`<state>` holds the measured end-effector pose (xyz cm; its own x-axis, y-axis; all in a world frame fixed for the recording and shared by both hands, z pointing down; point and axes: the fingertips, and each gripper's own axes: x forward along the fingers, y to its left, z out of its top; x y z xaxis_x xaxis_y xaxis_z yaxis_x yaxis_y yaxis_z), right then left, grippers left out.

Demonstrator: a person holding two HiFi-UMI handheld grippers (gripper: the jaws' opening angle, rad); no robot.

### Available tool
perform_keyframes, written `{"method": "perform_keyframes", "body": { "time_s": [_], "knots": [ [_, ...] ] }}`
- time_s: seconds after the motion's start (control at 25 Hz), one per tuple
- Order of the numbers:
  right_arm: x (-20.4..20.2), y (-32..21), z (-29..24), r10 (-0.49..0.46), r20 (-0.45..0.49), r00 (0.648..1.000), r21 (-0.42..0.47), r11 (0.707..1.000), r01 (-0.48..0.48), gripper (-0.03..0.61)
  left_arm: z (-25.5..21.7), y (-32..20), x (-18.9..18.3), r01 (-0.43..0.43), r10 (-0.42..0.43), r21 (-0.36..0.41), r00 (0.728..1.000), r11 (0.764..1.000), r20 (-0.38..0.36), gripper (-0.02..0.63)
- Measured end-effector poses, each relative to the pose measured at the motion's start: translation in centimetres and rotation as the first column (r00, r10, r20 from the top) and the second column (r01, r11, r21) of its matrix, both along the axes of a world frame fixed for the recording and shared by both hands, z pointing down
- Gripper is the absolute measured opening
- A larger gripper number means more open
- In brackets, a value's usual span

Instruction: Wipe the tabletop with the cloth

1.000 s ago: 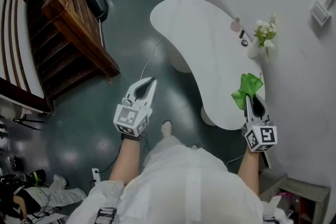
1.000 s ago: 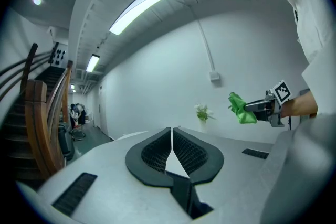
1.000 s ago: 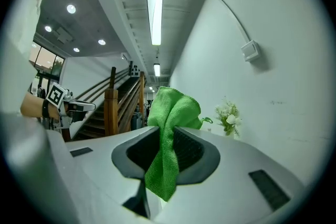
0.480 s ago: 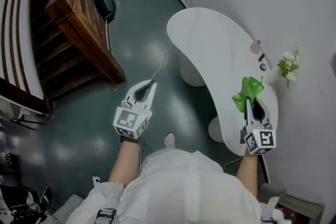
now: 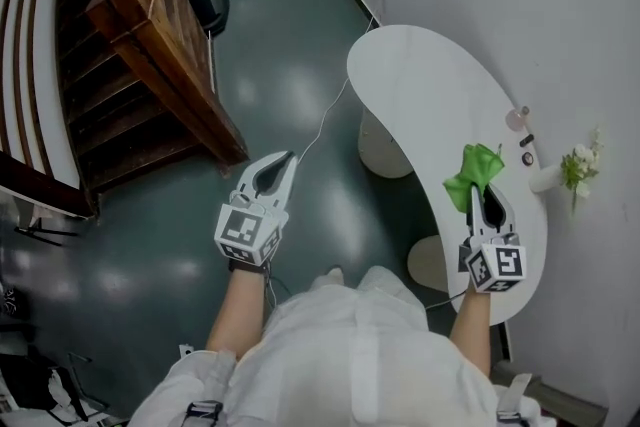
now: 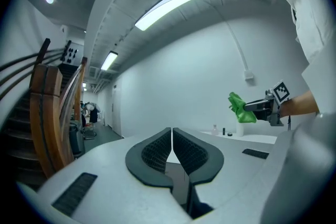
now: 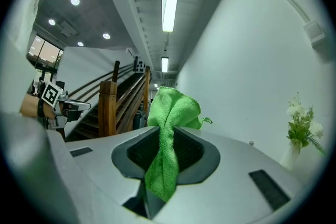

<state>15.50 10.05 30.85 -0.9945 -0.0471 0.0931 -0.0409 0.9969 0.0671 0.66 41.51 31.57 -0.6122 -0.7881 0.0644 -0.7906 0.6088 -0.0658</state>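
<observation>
- The right gripper (image 5: 481, 189) is clamped on the green cloth (image 5: 472, 171). In the right gripper view the cloth passes between the two jaws, bunches above them and hangs down below them.
- In the head view the cloth is at about 3 o'clock, over the near end of the white curved table (image 5: 420, 95). In the left gripper view it is held up in the air above the tabletop, not lying on it.
- The left gripper (image 5: 288, 158) has its jaws pressed together with nothing between them. It is at about 8 o'clock from the table, well apart from it, over the dark green floor (image 5: 300, 75).
- A small white vase (image 5: 547, 180) stands on the table at 3 o'clock from the cloth, close to the wall. It holds white flowers (image 5: 582, 165) with green leaves.
- A small clear bottle (image 5: 516, 118) stands at 1 o'clock from the cloth; what is in it I cannot tell. Two small dark items (image 5: 527, 142) lie between the bottle and the vase.
- A wooden staircase (image 5: 150, 35) is at 10 o'clock in the head view.
</observation>
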Motion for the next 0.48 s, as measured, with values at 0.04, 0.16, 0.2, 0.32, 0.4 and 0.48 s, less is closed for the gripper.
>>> {"method": "perform_keyframes", "body": {
  "time_s": [0.04, 0.16, 0.2, 0.32, 0.4, 0.48],
  "knots": [
    [-0.8, 0.2, 0.2, -0.005, -0.009, 1.0, 0.003, 1.0, 0.005, 0.079, 0.3, 0.1, -0.6, -0.001, 0.001, 0.002, 1.0, 1.0, -0.006, 0.025],
    [-3.6, 0.1, 0.6, -0.017, -0.02, 1.0, 0.008, 1.0, 0.017, 0.08, 0.9, -0.1, -2.6, -0.001, 0.001, 0.006, 1.0, 1.0, -0.018, 0.025],
    [-4.6, -0.1, 0.7, -0.019, -0.022, 1.0, 0.006, 1.0, 0.019, 0.079, 1.1, -0.3, -3.4, 0.0, 0.0, 0.006, 1.0, 1.0, -0.021, 0.025],
    [-8.1, -0.8, 1.2, -0.024, -0.03, 0.999, -0.004, 1.0, 0.023, 0.08, 1.4, -1.3, -6.2, -0.007, 0.007, 0.001, 0.999, 1.0, -0.031, 0.025],
    [-10.8, -1.5, 1.4, -0.024, -0.03, 0.999, -0.011, 1.0, 0.023, 0.079, 1.2, -2.2, -8.6, -0.015, 0.015, -0.005, 0.999, 1.0, -0.029, 0.025],
    [-14.0, -2.2, 1.7, -0.025, -0.028, 0.999, -0.016, 1.0, 0.025, 0.079, 1.0, -3.2, -11.4, -0.017, 0.017, -0.012, 1.0, 1.0, -0.024, 0.025]
  ]
}}
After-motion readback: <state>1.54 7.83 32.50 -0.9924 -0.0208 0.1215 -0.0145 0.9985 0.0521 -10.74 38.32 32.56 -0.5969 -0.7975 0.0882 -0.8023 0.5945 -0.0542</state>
